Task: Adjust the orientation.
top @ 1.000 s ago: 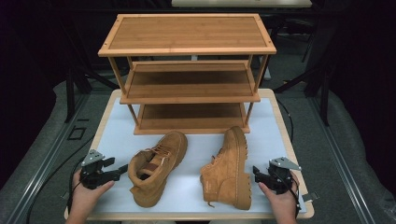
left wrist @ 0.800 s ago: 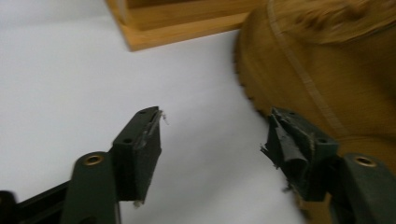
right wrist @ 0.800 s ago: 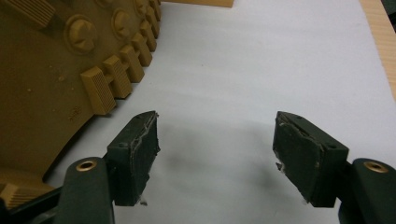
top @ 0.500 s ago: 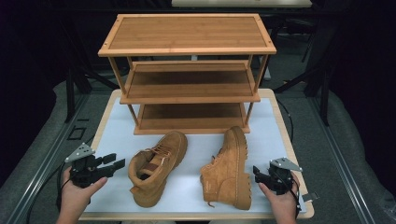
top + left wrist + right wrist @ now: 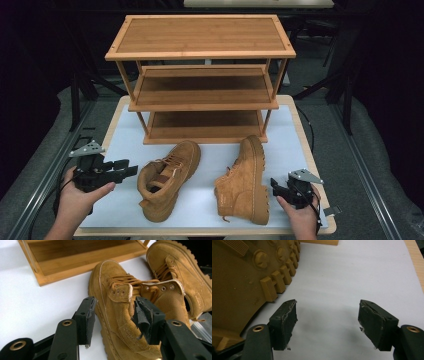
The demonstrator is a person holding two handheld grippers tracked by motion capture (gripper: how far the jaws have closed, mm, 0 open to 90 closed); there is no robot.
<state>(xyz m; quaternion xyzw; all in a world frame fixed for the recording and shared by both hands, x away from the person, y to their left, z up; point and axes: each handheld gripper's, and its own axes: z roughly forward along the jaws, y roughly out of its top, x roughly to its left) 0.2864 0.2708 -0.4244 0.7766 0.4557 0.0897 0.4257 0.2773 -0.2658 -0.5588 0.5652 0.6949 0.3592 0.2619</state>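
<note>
Tan suede boot (image 5: 167, 177), toe toward the rack (image 5: 200, 80), before the spread left hand-held gripper (image 5: 122, 168).

bare table (image 5: 125, 142) left of boot (image 5: 167, 177); rack (image 5: 200, 107) blocks behind

Two hands enter from bottom of the high view. Left hand (image 5: 80, 192), lower left, grips the left gripper (image 5: 127, 169), jaws spread apart & pointing right. Right hand (image 5: 300, 212), lower right, grips the right gripper (image 5: 274, 184), jaws apart, nothing btwn them, pointing left.
</note>
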